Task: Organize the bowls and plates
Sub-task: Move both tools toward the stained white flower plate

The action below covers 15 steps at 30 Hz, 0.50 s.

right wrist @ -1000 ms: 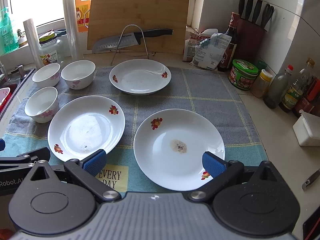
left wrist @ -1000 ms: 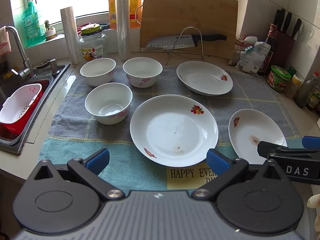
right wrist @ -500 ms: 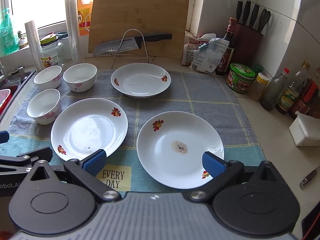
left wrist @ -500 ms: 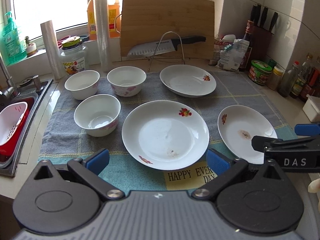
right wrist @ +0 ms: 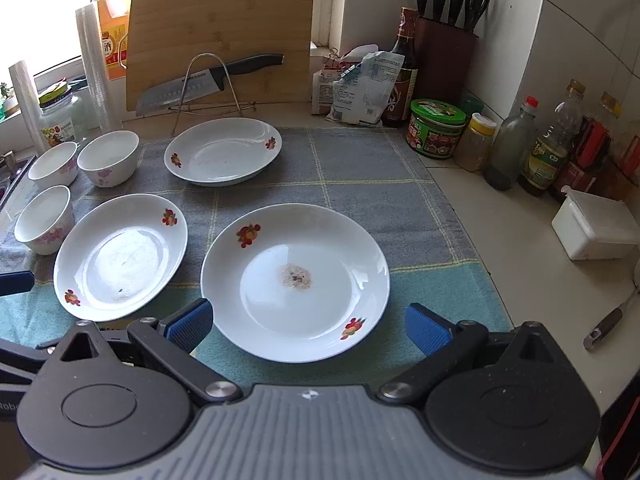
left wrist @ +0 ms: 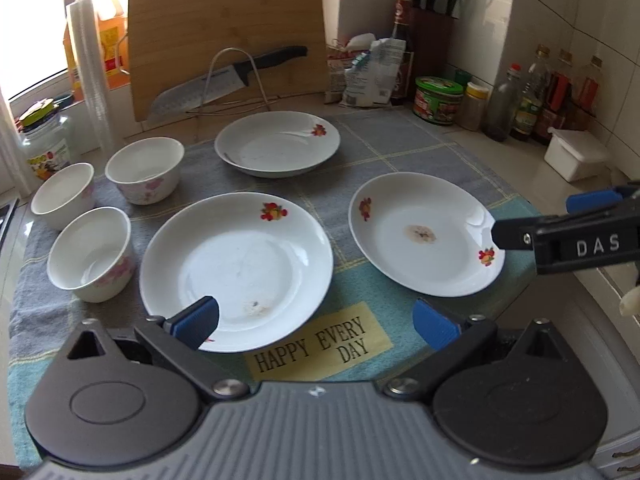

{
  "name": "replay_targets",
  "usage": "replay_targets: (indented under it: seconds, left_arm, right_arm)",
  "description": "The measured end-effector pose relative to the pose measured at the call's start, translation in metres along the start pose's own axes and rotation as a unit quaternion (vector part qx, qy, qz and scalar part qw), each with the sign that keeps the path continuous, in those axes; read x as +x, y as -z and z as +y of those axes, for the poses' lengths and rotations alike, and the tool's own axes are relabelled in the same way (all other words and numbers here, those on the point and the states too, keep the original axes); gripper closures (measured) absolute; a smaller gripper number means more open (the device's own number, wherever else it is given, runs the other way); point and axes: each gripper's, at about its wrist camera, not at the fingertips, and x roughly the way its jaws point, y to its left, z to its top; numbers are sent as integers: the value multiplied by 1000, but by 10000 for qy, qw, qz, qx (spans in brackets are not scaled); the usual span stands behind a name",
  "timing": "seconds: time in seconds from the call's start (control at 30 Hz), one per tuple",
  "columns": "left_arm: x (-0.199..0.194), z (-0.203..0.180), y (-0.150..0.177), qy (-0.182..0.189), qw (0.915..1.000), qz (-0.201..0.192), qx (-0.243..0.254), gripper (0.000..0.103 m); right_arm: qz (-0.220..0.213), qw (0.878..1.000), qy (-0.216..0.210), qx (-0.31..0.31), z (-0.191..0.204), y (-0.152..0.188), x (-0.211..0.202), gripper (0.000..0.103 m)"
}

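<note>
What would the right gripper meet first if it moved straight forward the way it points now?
Most likely the stained plate, which lies between the open fingers of the right gripper. Its height above the plate is unclear, so it might pass over the rim.

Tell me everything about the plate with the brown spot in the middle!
The plate with the brown spot is round, white and glossy, like porcelain, with a shallow dip. Two red-and-orange fruit pictures sit on its rim, at opposite sides. A brownish stain marks its centre. It lies flat and empty on the checked towel, touching no other dish, just ahead of the open right gripper.
</note>
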Motion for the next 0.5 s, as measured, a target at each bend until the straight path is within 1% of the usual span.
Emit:
replay_targets:
  seconds: [0.13,0.23,0.37,0.5]
  left_arm:
    - [24,-19,2,304,9992,58,240,1]
    - [45,-35,3,398,9982,203,401,1]
    - [71,-52,4,413,9970,389,529,1]
    - [93,-61,4,343,9964,579,512,1]
  right_arm:
    - [-47,9999,-105,25,-17,-5,11,0]
    - [19,9997,-242,41,-29,-10,25,0]
    - [99,9994,-321,-24,-45,-19,44,0]
    - [161,9989,-425,-67,-60,-28,64,0]
